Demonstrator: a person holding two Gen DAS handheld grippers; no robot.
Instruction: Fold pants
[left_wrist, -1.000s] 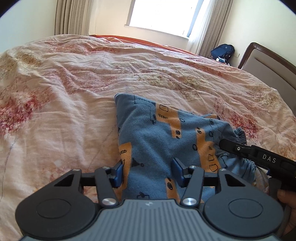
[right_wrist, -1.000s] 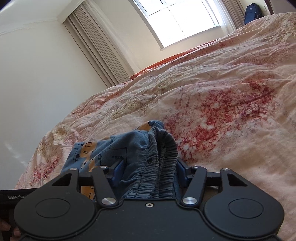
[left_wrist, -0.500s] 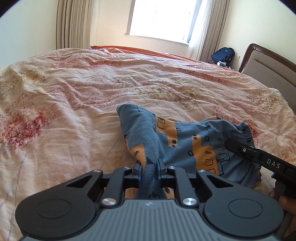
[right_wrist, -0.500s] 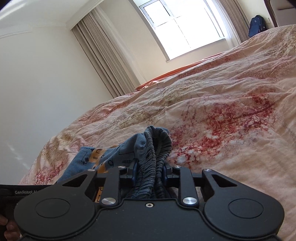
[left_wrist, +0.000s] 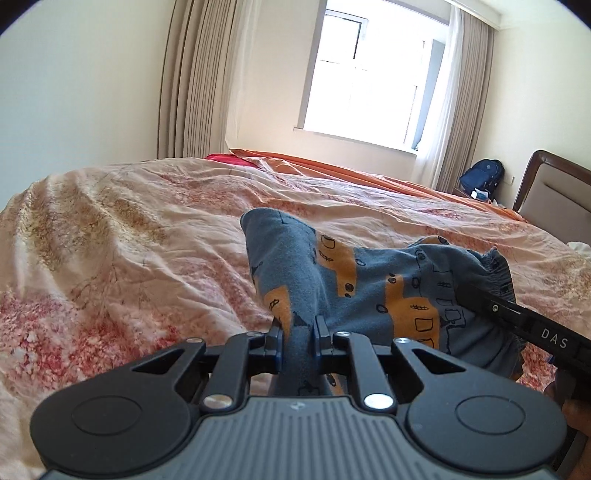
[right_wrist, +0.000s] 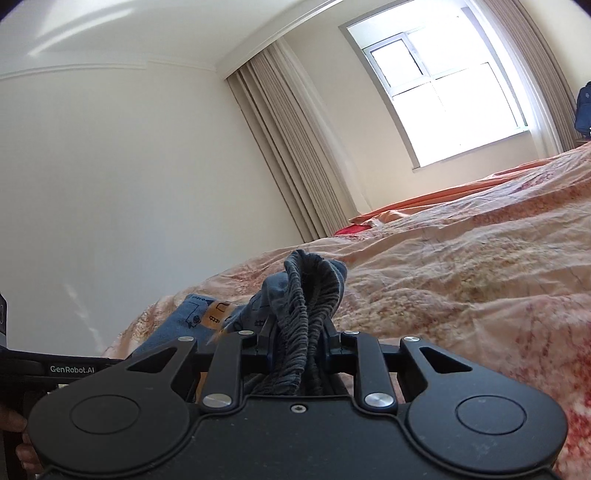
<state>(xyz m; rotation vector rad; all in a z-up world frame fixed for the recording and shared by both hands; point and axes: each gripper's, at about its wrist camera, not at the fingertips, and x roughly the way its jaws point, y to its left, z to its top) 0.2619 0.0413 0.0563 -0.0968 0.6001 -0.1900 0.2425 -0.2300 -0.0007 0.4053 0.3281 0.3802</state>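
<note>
**Item: blue printed pants, held at two points above a bed**

Left wrist view. Left claw (left_wrist: 297, 334): fingers pressed together on a fold of the pants (left_wrist: 369, 284), soft brushed blue fabric printed with orange vehicle shapes outlined in black. The fabric rises from the claw to a rounded peak, then slopes right toward a gathered waistband (left_wrist: 496, 269). The pinched edge itself is hidden between the fingers; the lower part of the garment is cut off behind the claw body. The right claw's dark arm (left_wrist: 532, 325), lettered "DAS", crosses the waistband at right; its fingers are not visible here. Under the pants, the bed (left_wrist: 147, 258) has a wrinkled peach floral cover. Beyond: window (left_wrist: 365, 81), beige curtains (left_wrist: 192, 81), a dark blue backpack (left_wrist: 482, 177), a padded headboard (left_wrist: 554, 192), partly cut off.

Right wrist view. Right claw (right_wrist: 298, 341): fingers pinching the ribbed, elasticated waistband (right_wrist: 306, 295), bunched into a thick upright wad. Only a small patch of the printed leg (right_wrist: 207, 314) shows to the left. The left claw's handle (right_wrist: 66, 369), marked "GenRobot.AI", enters at left; whether the pants touch the bed beneath cannot be told.
</note>
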